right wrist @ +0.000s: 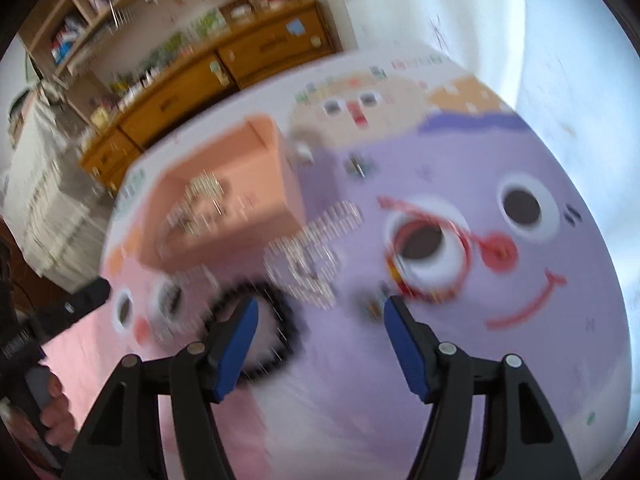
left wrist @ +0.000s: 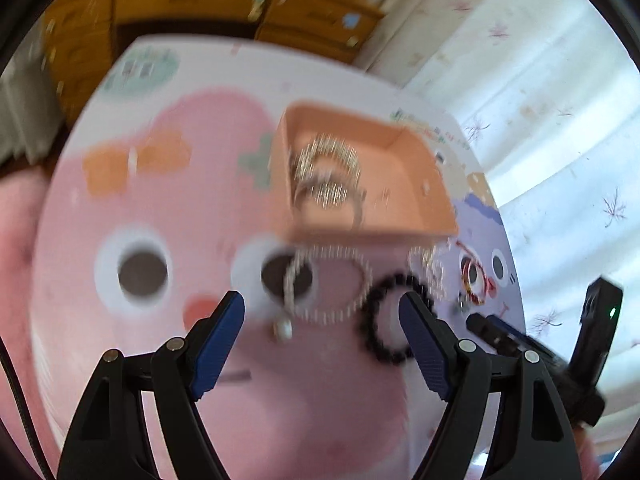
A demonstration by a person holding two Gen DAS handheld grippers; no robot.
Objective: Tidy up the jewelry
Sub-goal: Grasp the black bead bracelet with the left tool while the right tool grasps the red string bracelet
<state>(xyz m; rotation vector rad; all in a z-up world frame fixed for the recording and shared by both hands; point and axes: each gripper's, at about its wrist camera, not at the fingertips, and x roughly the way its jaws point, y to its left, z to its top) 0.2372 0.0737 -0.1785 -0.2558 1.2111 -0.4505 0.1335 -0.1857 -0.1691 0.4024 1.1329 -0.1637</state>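
A peach box (left wrist: 360, 234) stands on the cartoon mat (left wrist: 160, 208) with silver jewelry (left wrist: 326, 176) inside. In front of it lie a silver beaded loop (left wrist: 328, 280) with a pearl drop (left wrist: 283, 328), a black bead bracelet (left wrist: 366, 320), a silver chain pile (left wrist: 430, 268) and a red cord bracelet (left wrist: 476, 284). My left gripper (left wrist: 320, 302) hangs open over the beaded loop, nothing between its fingers. My right gripper (right wrist: 322, 306) is open just below the silver chain pile (right wrist: 308, 256), between the black bracelet (right wrist: 290, 320) and the red bracelet (right wrist: 460, 276). Both views are blurred.
The box (right wrist: 240, 240) sits at the mat's middle, toward the far side. A small charm (right wrist: 374, 308) lies by the right finger. A wooden dresser (right wrist: 180, 100) with shelves stands beyond the mat. A hand (right wrist: 56, 412) holds the left tool at the lower left.
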